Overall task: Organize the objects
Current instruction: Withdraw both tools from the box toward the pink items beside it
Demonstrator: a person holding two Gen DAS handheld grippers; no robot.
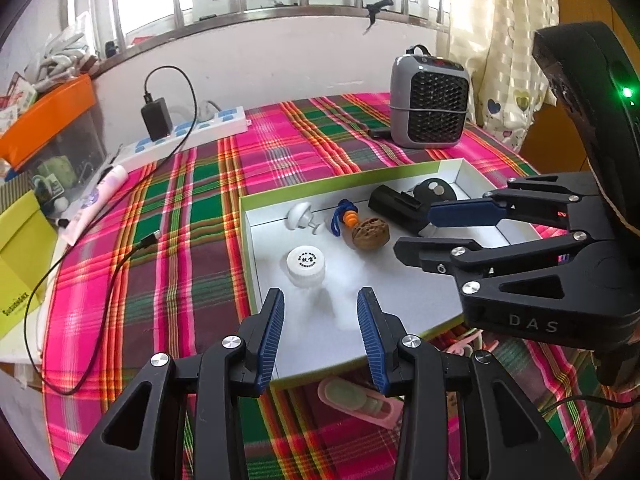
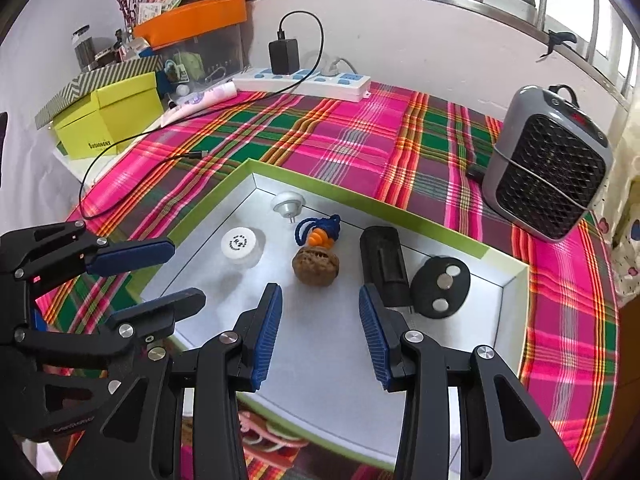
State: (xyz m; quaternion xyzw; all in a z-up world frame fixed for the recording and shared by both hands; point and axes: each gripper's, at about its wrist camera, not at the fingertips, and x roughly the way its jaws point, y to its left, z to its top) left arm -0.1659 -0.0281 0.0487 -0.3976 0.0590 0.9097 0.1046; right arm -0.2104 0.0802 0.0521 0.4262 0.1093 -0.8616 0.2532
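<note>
Your right hand-held gripper (image 2: 320,334), spread and empty, points at the walnut (image 2: 316,267) just ahead, nearer than the left.

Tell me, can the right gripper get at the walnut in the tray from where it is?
Probably yes. The right gripper is open and empty, the walnut lies just ahead of it in the tray, and nothing sits between them.

Woven plaid cloth (image 2: 360,136) on worktop, smooth matt cardboard tray (image 2: 320,344), rough wrinkled walnut (image 2: 316,267), glossy white plastic cap (image 2: 239,243), matt black plastic fingers (image 2: 266,332) with ribbed blue pads.
</note>
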